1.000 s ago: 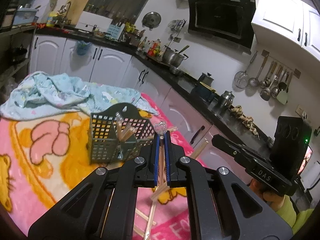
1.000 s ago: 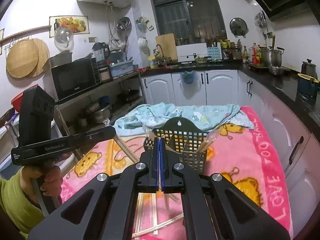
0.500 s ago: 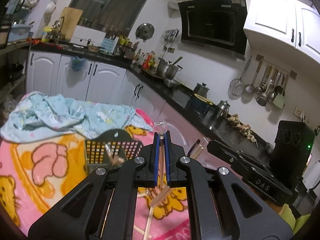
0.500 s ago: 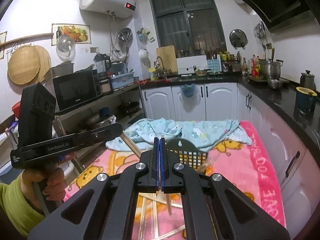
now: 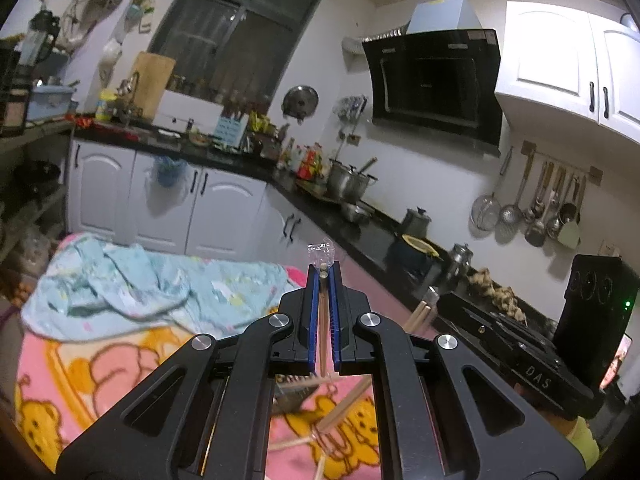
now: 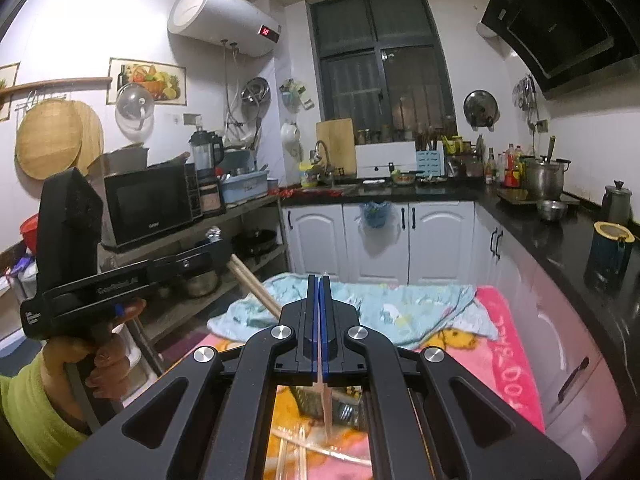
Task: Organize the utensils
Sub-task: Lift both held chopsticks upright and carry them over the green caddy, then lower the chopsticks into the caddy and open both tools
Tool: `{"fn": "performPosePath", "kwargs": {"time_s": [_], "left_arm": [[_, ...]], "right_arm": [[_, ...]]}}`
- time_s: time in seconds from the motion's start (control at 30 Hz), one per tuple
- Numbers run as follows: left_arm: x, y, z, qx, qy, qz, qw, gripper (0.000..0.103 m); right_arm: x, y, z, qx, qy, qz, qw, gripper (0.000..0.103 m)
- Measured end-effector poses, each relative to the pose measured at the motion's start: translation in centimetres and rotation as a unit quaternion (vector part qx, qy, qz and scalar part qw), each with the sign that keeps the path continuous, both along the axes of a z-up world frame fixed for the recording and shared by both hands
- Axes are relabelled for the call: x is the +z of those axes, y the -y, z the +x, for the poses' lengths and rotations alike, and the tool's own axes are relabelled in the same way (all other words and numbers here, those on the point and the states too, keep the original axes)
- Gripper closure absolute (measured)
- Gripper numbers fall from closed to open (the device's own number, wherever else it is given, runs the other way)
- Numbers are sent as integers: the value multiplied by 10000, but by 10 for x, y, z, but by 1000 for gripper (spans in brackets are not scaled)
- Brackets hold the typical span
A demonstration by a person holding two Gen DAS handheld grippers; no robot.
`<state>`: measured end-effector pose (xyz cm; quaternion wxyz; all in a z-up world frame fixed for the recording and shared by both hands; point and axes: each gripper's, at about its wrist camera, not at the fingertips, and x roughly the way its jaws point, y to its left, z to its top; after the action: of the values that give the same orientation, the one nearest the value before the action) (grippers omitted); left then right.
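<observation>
My left gripper (image 5: 324, 276) is shut on wrapped wooden chopsticks (image 5: 322, 328); their clear plastic tip (image 5: 320, 252) sticks out past the fingers. It also shows in the right wrist view (image 6: 218, 246), with the chopsticks (image 6: 256, 290) slanting down. My right gripper (image 6: 319, 280) is shut on a thin wooden chopstick (image 6: 326, 404) that hangs below the jaws. It shows in the left wrist view (image 5: 434, 300) holding sticks (image 5: 418, 314). The grey mesh utensil basket (image 6: 346, 402) is mostly hidden under the right gripper. Loose chopsticks (image 5: 344, 404) lie on the pink blanket (image 5: 100, 364).
A light blue cloth (image 5: 132, 288) is bunched at the far end of the blanket, also in the right wrist view (image 6: 392, 308). White cabinets (image 6: 384, 240) and a black counter (image 6: 560, 236) run behind and to the right. A shelf with a microwave (image 6: 150, 204) stands left.
Both grippers have lifted and tilted upward, still shut on their chopsticks. The basket has dropped below the jaws and almost out of sight in both views.
</observation>
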<state>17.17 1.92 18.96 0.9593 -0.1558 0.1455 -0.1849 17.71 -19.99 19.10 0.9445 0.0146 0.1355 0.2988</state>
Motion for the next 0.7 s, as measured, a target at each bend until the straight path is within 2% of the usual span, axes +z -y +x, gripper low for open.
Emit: {"fn": "performPosePath", "kwargs": {"time_s": [0.37, 0.7], "left_arm": [[23, -24, 12, 498, 254, 230, 9982, 101], [3, -35, 23, 788, 148, 542, 9953, 101]], "right_arm": [[32, -15, 29, -135, 229, 75, 9996, 102], [33, -29, 63, -186, 164, 80, 9997, 102]]}}
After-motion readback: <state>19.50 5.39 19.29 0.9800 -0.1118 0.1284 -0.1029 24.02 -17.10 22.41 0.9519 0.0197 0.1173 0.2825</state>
